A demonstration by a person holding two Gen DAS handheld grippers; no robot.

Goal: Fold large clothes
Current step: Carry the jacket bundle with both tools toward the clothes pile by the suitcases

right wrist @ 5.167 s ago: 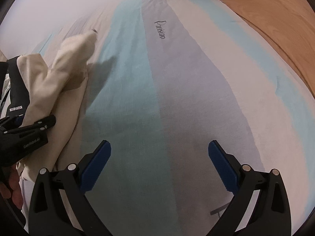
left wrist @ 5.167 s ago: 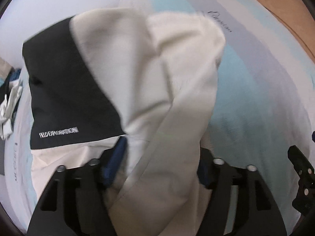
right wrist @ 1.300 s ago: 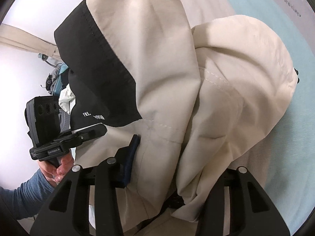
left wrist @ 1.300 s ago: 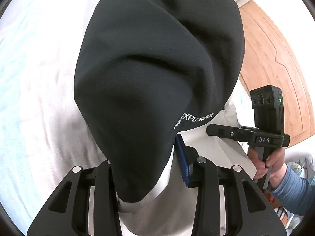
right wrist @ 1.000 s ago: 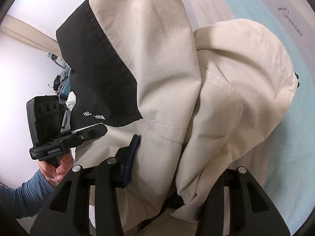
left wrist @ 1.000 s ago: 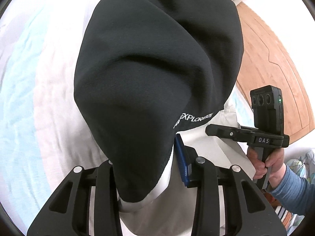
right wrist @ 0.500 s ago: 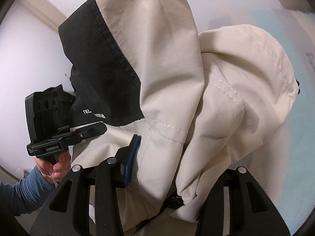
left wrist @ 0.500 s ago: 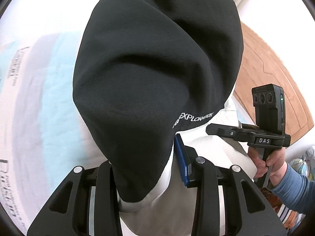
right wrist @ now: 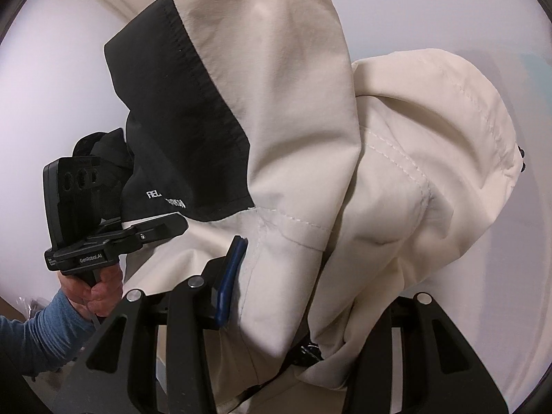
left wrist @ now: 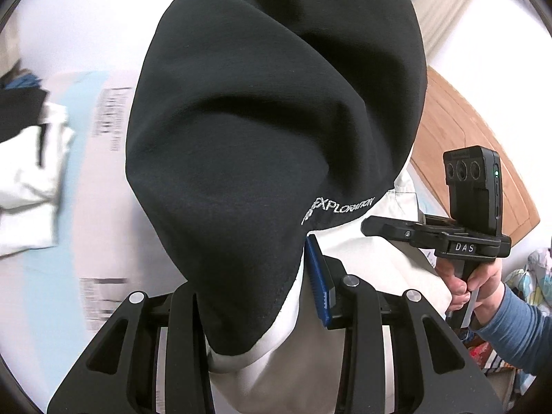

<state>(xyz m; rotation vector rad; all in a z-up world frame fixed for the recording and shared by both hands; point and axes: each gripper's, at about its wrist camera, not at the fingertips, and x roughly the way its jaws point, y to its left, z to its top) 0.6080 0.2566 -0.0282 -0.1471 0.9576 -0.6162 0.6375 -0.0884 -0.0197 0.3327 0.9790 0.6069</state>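
While both claws grip it, the jacket [left wrist: 276,120] drapes forward over their fingers. Left gripper [left wrist: 255,296] clamps black cloth; right gripper [right wrist: 293,293] clamps cream cloth.

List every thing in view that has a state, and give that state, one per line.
Jacket: bunched, lifted, cream and black panels, clamped at two places.
Left gripper: shut on the jacket's black part.
Right gripper: shut on the jacket's cream part.
Right hand: wrapped around its gripper's handle.
Left hand: wrapped around its gripper's handle.
Clothes pile: heaped on the bed, blurred.
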